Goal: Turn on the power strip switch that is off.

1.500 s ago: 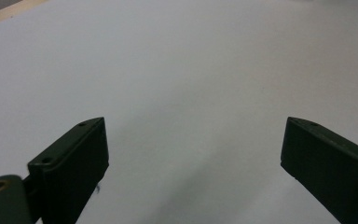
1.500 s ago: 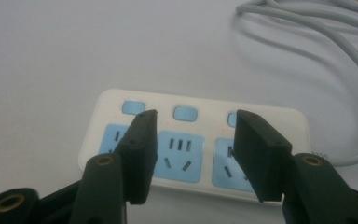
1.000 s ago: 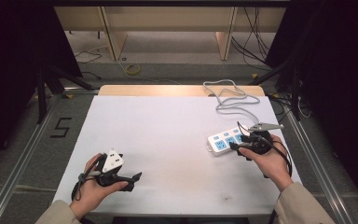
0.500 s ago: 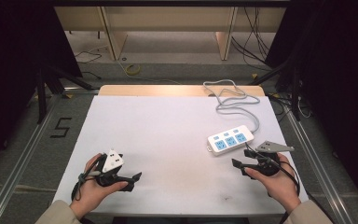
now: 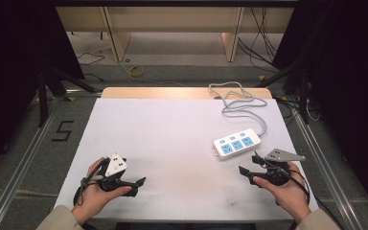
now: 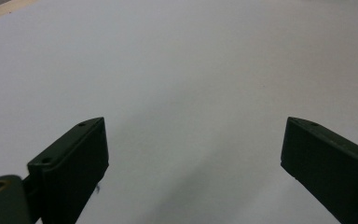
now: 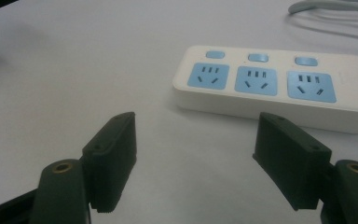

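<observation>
Here the right gripper [image 7: 195,158] has its two black jaws spread wide with nothing between them, and the white plastic power strip with three blue sockets and three blue switches [image 7: 272,86] lies just beyond the tips, flat on the table and untouched. From above, that right gripper [image 5: 250,164] sits near the strip's [image 5: 237,143] near left corner, apart from it, held low in the person's right hand [image 5: 287,191]. The left gripper [image 6: 193,163] is likewise spread open over bare surface, gripping nothing; it rests in the left hand [image 5: 93,196] at the near left corner, well apart from the strip.

I would judge this the approach: the strip is not yet grasped. The next move seems to call for easing the right gripper forward and squaring its jaws to the strip's narrow width before closing.

The strip's grey cable [image 5: 242,103] loops back toward the far edge. The white table covering [image 5: 172,134] is bare apart from a few faint smudges, with a strip of wooden edge [image 5: 153,92] at the back. Beyond it are a grey floor, pale furniture legs [image 5: 112,33], loose cables, dark curtains at either side, and a number five marked on the floor [image 5: 62,131] to the left.
</observation>
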Demonstrator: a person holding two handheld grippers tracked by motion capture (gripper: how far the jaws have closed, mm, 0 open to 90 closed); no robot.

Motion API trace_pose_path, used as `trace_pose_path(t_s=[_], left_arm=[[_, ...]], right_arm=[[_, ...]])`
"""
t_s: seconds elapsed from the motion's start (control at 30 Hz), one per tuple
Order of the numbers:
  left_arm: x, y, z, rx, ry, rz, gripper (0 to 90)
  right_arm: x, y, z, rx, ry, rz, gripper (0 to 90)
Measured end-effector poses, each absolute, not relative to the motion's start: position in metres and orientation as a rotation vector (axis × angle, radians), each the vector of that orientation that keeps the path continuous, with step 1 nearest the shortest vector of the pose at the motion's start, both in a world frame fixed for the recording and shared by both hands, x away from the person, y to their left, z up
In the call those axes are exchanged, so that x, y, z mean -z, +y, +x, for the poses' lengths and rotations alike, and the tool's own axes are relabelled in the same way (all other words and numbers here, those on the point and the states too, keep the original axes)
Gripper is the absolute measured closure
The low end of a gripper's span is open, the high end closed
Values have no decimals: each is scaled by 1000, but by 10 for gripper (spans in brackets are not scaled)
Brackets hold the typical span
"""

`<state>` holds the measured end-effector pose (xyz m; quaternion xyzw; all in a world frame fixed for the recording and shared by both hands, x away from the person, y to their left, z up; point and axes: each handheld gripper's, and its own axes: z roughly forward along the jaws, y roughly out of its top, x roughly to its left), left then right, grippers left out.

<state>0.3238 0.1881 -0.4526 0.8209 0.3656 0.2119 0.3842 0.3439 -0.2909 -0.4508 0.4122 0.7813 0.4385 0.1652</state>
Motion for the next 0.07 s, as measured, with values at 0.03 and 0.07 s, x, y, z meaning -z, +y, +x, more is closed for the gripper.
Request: trace_pose_path(t_s=[0.03, 0.07], left_arm=[[453, 188, 324, -537, 938, 2089, 72], [453, 188, 324, -537, 938, 2089, 71]], right_arm=[[451, -291, 344, -1250, 2226, 1175, 298], [451, -291, 344, -1250, 2226, 1175, 298]])
